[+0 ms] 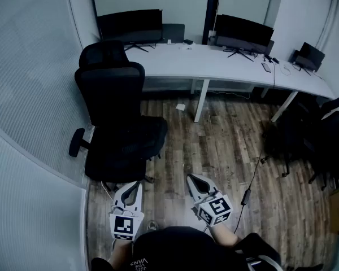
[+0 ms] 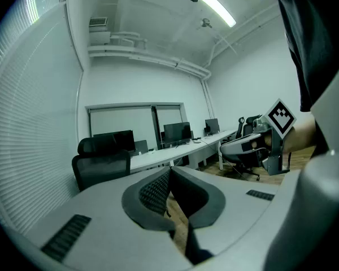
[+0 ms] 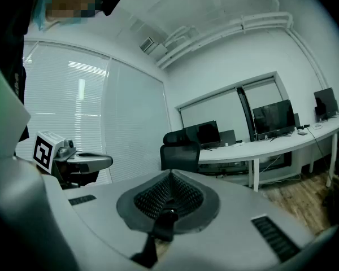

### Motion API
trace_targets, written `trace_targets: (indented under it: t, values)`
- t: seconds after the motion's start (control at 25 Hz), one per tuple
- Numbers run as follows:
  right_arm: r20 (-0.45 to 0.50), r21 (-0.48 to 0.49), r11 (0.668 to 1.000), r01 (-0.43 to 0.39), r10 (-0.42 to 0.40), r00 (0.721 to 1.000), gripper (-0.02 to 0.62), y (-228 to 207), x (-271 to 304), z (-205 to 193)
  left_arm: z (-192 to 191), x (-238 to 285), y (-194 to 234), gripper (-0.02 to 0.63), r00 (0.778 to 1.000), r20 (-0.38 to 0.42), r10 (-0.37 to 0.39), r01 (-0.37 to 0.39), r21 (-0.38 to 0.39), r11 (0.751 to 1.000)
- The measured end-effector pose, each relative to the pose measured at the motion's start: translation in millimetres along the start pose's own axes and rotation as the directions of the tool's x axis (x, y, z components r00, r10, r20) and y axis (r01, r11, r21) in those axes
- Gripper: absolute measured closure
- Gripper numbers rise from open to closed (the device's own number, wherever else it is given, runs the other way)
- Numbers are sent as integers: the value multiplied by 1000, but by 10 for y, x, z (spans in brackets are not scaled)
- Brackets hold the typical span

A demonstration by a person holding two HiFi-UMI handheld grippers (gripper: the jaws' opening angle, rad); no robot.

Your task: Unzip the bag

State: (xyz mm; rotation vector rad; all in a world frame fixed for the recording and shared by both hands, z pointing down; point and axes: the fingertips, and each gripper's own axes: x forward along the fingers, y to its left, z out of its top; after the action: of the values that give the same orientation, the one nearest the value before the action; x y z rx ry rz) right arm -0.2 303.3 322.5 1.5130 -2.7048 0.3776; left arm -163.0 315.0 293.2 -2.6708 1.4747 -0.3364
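Note:
A dark bag-like bundle (image 1: 286, 137) sits on the wood floor at the right, below the desk end; I cannot make out a zipper on it. My left gripper (image 1: 133, 186) and right gripper (image 1: 191, 179) are held low and close to the person's body, far from that bundle. Both point forward over the floor. In the left gripper view the left gripper (image 2: 169, 174) has its jaws together with nothing between them. In the right gripper view the right gripper (image 3: 170, 177) is likewise shut and empty.
A black office chair (image 1: 117, 123) stands just ahead of the left gripper. A long white desk (image 1: 226, 64) with monitors (image 1: 130, 26) runs along the far wall. A cable with a power brick (image 1: 246, 196) lies on the floor at the right. More dark chairs (image 1: 333, 134) crowd the right edge.

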Motion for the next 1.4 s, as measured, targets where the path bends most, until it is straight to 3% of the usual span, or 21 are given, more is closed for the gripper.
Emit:
trace_targets:
  t: [0.2, 0.56, 0.96, 1.12, 1.4]
  values:
    - [7, 30, 997, -74, 73, 997, 549, -152, -65, -59, -85, 109, -214, 584, 999, -16, 38, -38, 11, 999]
    - [-12, 44, 993, -112, 113, 994, 548, -463, 146, -227, -417, 349, -284, 583, 993, -100, 63, -62, 17, 998]
    - [-52, 58, 994, -96, 99, 994, 543, -748, 812, -287, -649, 975, 112, 572, 990, -142, 14, -14, 1, 1000]
    - [-77, 65, 994, -89, 94, 993, 459, -826, 1113, -330, -785, 1192, 287, 509, 987, -162, -13, 10, -18, 1000]
    - [-136, 69, 994, -88, 97, 986, 442, -821, 1686, -573, -1128, 1401, 676, 457, 978, -195, -69, 65, -27, 998]
